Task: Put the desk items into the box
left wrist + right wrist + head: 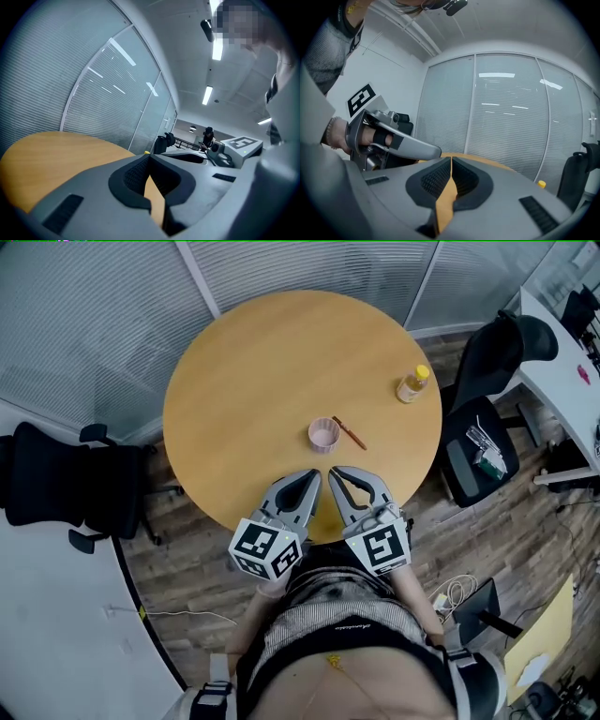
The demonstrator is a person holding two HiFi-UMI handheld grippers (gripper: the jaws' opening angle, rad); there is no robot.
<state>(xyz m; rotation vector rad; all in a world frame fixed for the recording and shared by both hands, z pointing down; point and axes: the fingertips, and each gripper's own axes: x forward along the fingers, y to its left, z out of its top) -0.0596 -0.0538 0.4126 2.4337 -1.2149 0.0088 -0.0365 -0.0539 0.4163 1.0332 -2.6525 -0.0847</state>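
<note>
Pink cup (323, 434), pencil (349, 432) just ahead of left gripper (315, 476), right gripper (336, 472), untouched.

- Bright, even office light fills the head view; the worktop (281, 381) shows hardly any shadow or glare.
- Ceiling strip lights (207, 95) burn out to plain white.
- Streaks of reflected light cross the glass wall (497, 75).
- Both gripper views bend strongly at the edges, with dark rounded corners.
- The left gripper (149, 155) and the right gripper (451, 160) look soft so close to the lens.
</note>
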